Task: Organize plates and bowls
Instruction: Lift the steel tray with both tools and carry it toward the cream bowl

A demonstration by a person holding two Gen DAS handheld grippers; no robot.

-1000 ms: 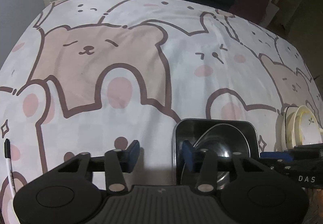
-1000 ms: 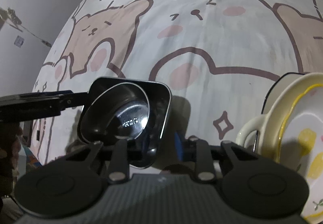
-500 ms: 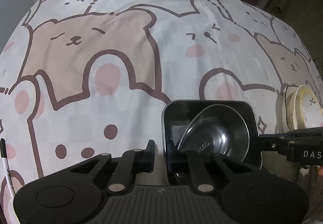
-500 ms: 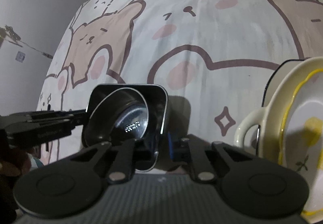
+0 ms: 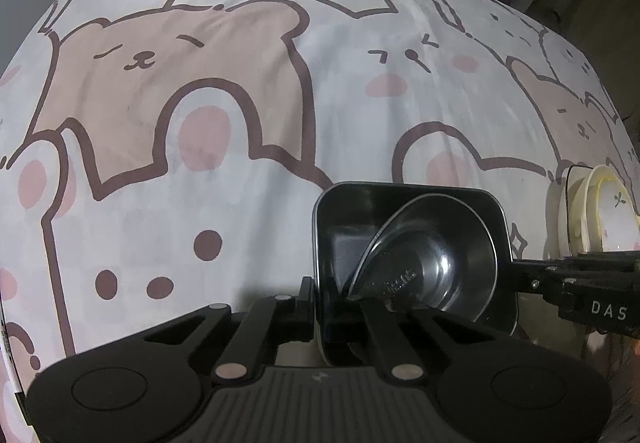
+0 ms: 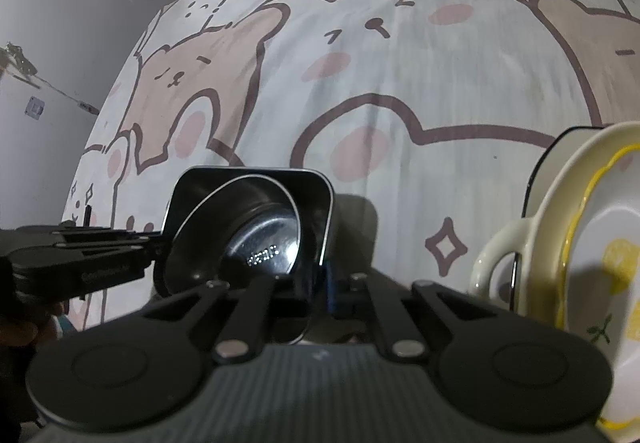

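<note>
A rectangular steel container (image 5: 400, 188) (image 6: 256, 169) sits on the bear-print cloth, with a round steel bowl (image 5: 440, 271) (image 6: 260, 239) leaning tilted inside it. My left gripper (image 5: 319, 305) (image 6: 160, 243) has its jaws closing on the container's left wall, pads pressed to both sides. My right gripper (image 6: 320, 293) (image 5: 516, 275) is closing the same way on the opposite wall. A cream plate with a yellow rim (image 6: 600, 243) (image 5: 600, 211) lies in a handled cream dish (image 6: 492, 255) to the right.
The cream dishes rest on a black-rimmed plate (image 6: 548, 151) close to my right gripper. The bear-print cloth (image 5: 200, 83) stretches wide beyond and to the left of the container. Dark furniture and a white cabinet stand past the far edge.
Both grippers' jaws have closed from part open onto opposite walls of the steel container. The left gripper has drawn in closer to it.
</note>
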